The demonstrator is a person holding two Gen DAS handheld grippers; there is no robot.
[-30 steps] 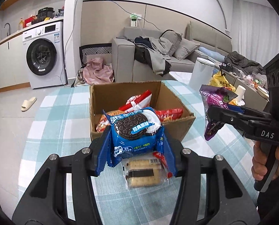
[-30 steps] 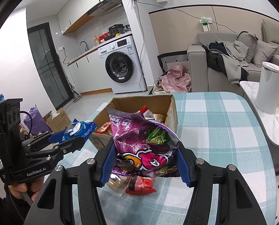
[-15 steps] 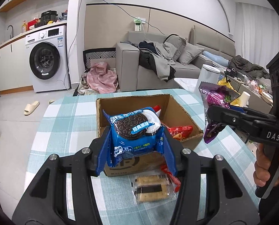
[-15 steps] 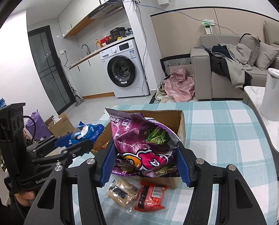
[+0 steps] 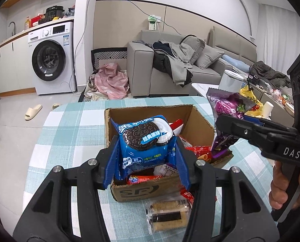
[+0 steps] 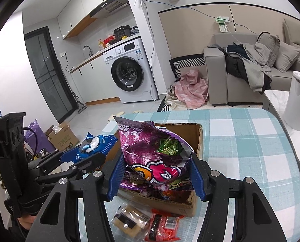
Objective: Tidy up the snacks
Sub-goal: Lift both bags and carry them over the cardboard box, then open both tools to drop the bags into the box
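Note:
My left gripper (image 5: 147,161) is shut on a blue Oreo pack (image 5: 144,141), held just above the near side of an open cardboard box (image 5: 200,119) with several snacks in it. In the right wrist view my right gripper (image 6: 157,178) is shut on a purple snack bag (image 6: 150,151) that hangs over the same cardboard box (image 6: 198,137). That bag (image 5: 226,109) also shows at the box's right rim in the left wrist view. A clear-wrapped biscuit pack (image 5: 168,214) and a red packet (image 6: 163,225) lie on the checked tablecloth (image 5: 69,121) in front of the box.
The table's rounded far edge drops to a tiled floor with slippers (image 5: 33,112). A white bin (image 6: 299,100) stands at the right beside a cluttered side table. A sofa (image 5: 170,66) and a washing machine (image 5: 49,60) stand behind. A person's hand (image 5: 281,185) grips the right tool.
Both grippers have moved forward with their packs, from short of the box to over it. The loose packs on the cloth now lie nearer the bottom of both views.

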